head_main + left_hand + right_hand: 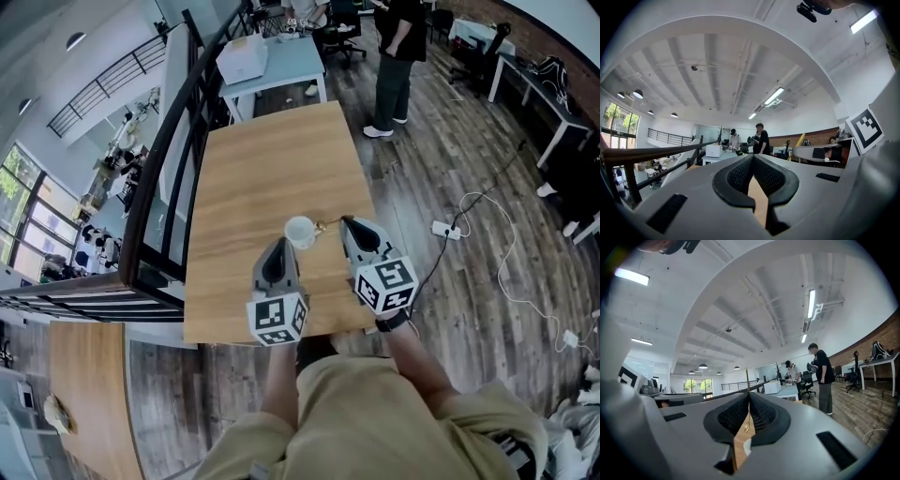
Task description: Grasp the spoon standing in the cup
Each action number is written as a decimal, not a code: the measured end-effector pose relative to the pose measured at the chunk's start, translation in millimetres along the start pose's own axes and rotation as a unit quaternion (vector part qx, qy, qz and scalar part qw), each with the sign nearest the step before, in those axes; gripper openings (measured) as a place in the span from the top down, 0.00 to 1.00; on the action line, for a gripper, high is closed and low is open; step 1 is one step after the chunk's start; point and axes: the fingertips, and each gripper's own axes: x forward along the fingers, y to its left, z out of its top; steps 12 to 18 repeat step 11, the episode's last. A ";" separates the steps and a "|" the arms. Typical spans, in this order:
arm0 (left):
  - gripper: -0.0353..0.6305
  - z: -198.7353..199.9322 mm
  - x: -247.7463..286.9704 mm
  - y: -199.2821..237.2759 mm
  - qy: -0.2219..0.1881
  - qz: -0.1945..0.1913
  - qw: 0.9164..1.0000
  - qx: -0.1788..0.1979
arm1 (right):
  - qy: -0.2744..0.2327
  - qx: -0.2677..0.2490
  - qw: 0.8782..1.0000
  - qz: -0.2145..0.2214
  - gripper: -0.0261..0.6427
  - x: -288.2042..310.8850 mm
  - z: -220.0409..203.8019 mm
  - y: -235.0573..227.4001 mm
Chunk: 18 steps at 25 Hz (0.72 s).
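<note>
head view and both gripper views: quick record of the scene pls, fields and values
table: wooden table, floor around it
cup: white cup, upright on the table, near the front edge
spoon: thin gold-coloured spoon, just right of the cup; contact with the cup unclear
right gripper: jaws shut on the spoon
left gripper: jaws together, nothing between them, just left of the cup
background: person standing beyond the table
</note>
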 end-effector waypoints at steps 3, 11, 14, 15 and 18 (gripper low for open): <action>0.94 -2.5 4.3 -7.0 0.001 -0.009 1.000 0.003 | -0.003 -0.003 1.000 -0.004 0.93 -1.0 -0.9 -4.6; 0.94 -15.8 8.4 -14.0 0.027 -0.023 0.999 0.009 | 0.008 0.014 1.000 -0.023 0.93 6.6 -11.3 -22.9; 0.94 -15.8 8.4 -14.0 0.027 -0.023 0.999 0.009 | 0.008 0.014 1.000 -0.023 0.93 6.6 -11.3 -22.9; 0.94 -15.8 8.4 -14.0 0.027 -0.023 0.999 0.009 | 0.008 0.014 1.000 -0.023 0.93 6.6 -11.3 -22.9; 0.94 -15.8 8.4 -14.0 0.027 -0.023 0.999 0.009 | 0.008 0.014 1.000 -0.023 0.93 6.6 -11.3 -22.9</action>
